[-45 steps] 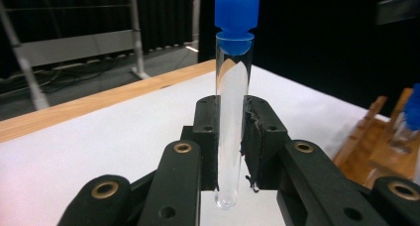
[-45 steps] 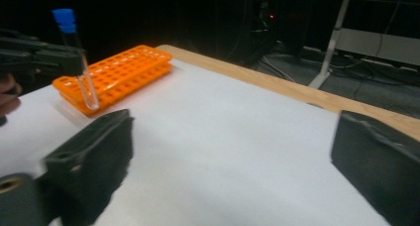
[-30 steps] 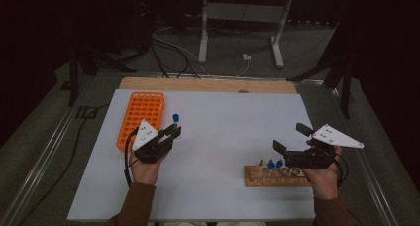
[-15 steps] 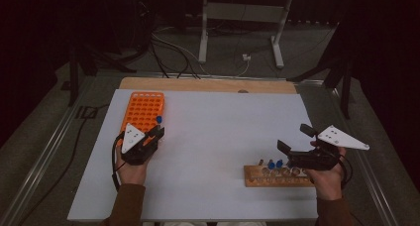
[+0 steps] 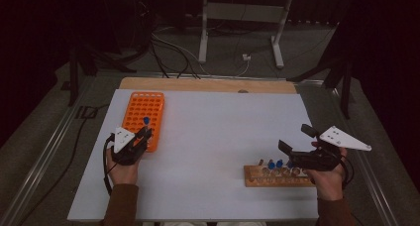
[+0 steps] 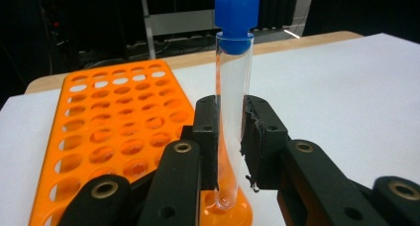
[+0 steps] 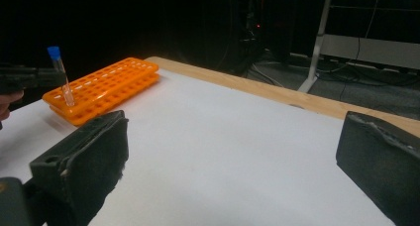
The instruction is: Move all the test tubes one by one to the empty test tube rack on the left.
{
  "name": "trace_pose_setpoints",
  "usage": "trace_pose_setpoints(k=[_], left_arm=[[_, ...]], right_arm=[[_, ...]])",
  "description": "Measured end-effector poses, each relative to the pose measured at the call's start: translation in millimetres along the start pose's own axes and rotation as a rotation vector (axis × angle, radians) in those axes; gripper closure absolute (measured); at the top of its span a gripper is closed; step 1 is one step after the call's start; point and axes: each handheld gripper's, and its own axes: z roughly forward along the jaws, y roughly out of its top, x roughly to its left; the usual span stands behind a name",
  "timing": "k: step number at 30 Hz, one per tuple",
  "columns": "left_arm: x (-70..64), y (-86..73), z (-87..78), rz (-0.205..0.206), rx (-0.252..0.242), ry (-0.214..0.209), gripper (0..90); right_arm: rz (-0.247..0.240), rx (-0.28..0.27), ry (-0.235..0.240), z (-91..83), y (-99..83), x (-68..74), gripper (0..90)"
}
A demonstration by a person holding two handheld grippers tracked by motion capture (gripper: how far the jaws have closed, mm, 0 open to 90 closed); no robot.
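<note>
**Capped tube held upright over the orange rack**

While the person's left hand (image 5: 121,169) rested near the left edge of the white surface (image 5: 213,137), the left claw (image 5: 143,135) was clamped on a clear glass test tube with a blue cap (image 6: 232,87). The tube stood upright between the two black jaws, gripped about its lower half, its rounded bottom at the near right corner of the orange plastic rack of round holes (image 5: 143,118). In the left claw's own view the base of the tube sat in or just above a corner hole; which of the two could not be told. The rest of the rack's holes that showed were unfilled.

Across the bare middle of the surface, well apart from the rack, a wooden tube holder (image 5: 277,176) lay near the front right, carrying several blue-capped tubes (image 5: 275,164) in a row. The right claw (image 5: 294,145) hovered just above that holder, held by the right hand (image 5: 328,179), its jaws spread wide apart with nothing between them. Its own view looked across the surface toward the orange rack and the held tube.
</note>
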Motion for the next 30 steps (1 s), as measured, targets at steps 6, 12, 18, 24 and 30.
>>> trace_pose_setpoints(k=[6,12,18,24,30], left_arm=[[2.8,-9.1,3.1,0.001,0.049,0.003,78.3],[-2.0,-14.1,6.3,0.036,0.112,0.009,78.5],[-1.9,-16.4,5.9,0.034,0.126,0.011,78.6],[-2.4,-21.0,9.9,0.044,0.167,0.014,78.6],[-1.3,-22.9,9.7,0.028,0.163,0.007,78.5]], right_arm=[[0.005,0.004,-0.002,-2.0,-1.9,-1.3,0.2],[0.007,0.006,-0.003,-3.2,-3.4,-2.8,0.2],[0.006,0.009,-0.005,-4.0,-4.3,-3.7,0.2],[0.006,0.008,-0.014,-6.6,-4.6,-5.3,0.6],[0.008,0.015,-0.013,-9.8,-6.5,-9.8,0.7]])
